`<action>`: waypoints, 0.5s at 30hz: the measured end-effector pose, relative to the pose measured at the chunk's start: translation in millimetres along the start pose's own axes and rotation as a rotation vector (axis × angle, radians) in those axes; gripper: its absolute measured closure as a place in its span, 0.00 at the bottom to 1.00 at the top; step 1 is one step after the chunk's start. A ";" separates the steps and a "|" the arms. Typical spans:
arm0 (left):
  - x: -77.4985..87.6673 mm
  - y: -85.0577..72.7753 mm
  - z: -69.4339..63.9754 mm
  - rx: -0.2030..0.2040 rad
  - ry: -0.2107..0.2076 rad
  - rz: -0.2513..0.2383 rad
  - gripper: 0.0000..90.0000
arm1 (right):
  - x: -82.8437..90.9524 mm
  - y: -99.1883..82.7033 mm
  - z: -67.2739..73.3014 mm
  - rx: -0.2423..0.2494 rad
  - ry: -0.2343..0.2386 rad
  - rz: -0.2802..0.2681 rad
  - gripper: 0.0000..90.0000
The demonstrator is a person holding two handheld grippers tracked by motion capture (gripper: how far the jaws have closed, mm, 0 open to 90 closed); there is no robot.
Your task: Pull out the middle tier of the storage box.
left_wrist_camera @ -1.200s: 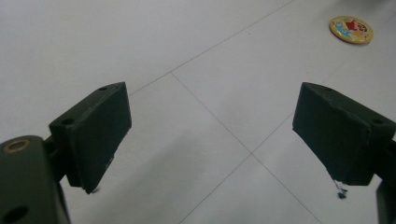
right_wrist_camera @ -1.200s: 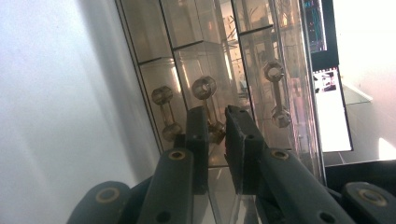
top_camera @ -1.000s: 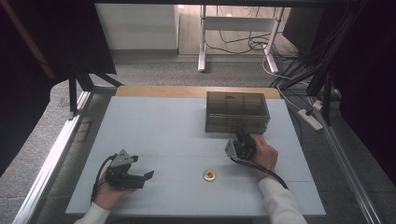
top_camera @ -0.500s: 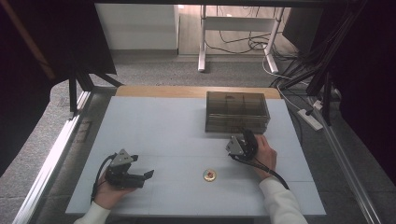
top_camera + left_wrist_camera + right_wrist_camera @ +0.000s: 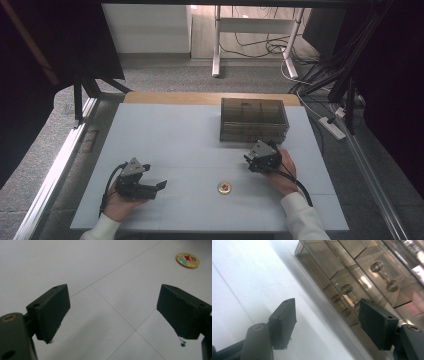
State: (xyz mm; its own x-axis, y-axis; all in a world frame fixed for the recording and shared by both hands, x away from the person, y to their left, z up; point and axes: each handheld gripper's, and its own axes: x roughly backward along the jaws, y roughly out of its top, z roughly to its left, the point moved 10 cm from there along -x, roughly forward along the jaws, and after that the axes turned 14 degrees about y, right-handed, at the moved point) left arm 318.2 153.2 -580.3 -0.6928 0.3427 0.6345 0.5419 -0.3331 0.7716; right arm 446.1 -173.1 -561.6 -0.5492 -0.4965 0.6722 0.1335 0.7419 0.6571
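A round yellow badge (image 5: 224, 188) with a red figure lies flat on the white table (image 5: 165, 135) near the front, between my two hands. In the left gripper view the badge (image 5: 187, 260) sits far off at the upper right. My left gripper (image 5: 159, 186) rests low at the front left, pointing right toward the badge, and in its own view the left gripper (image 5: 112, 315) is open over bare table. My right gripper (image 5: 254, 159) is just in front of the smoky clear drawer box (image 5: 254, 120). The right gripper (image 5: 327, 325) has just been opening, with nothing between the jaws.
The drawer box (image 5: 352, 277) shows several small drawers with round knobs, close ahead of the right jaws. A wooden strip (image 5: 200, 98) runs along the table's far edge. Metal rails flank the table, and cables and a power strip (image 5: 332, 127) lie on the floor to the right.
The right hand has turned slightly in front of the drawer box. The left hand and the badge have kept still.
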 end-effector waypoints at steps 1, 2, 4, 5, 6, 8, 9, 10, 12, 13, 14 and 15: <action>-0.1 0.1 0.1 0.001 0.000 0.000 0.12 | 0.5 0.3 0.5 -0.012 0.008 -0.007 0.33; -0.1 0.2 0.2 0.003 0.000 -0.001 0.12 | 1.3 0.8 1.3 -0.027 0.022 -0.015 0.32; -0.1 0.6 0.3 0.005 0.000 -0.003 0.12 | 3.7 2.5 2.5 -0.058 0.048 -0.037 0.32; 0.1 0.9 0.4 0.007 -0.002 -0.003 0.12 | 4.7 3.2 3.0 -0.073 0.058 -0.044 0.31; 0.2 1.2 0.3 0.009 -0.003 -0.004 0.12 | 6.3 4.4 3.1 -0.094 0.070 -0.060 0.31; 0.3 2.2 0.2 0.013 -0.005 -0.007 0.12 | 9.0 6.0 3.1 -0.121 0.093 -0.084 0.30; 0.3 3.1 0.0 0.015 -0.006 -0.010 0.12 | 10.0 6.5 3.2 -0.134 0.101 -0.092 0.30; 0.3 3.8 -0.1 0.015 -0.007 -0.011 0.12 | 11.8 6.7 2.7 -0.149 0.108 -0.102 0.30; 0.0 5.9 -1.0 0.013 -0.009 -0.014 0.12 | 14.2 6.7 2.0 -0.165 0.123 -0.115 0.30; -0.1 7.3 -1.7 0.011 -0.010 -0.016 0.12 | 15.1 6.4 1.7 -0.173 0.125 -0.118 0.30; -0.2 8.5 -2.2 0.011 -0.011 -0.018 0.12 | 16.1 5.7 1.0 -0.180 0.130 -0.123 0.30; -0.3 9.5 -2.7 0.012 -0.012 -0.020 0.12 | 16.9 4.8 0.6 -0.189 0.134 -0.121 0.29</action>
State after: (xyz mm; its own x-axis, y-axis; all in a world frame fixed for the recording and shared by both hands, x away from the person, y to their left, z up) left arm 322.2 147.5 -573.2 -0.6976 0.3598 0.6196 0.5337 -0.3160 0.7844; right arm 437.0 -177.7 -547.2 -0.4582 -0.6413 0.6155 0.2318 0.5823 0.7793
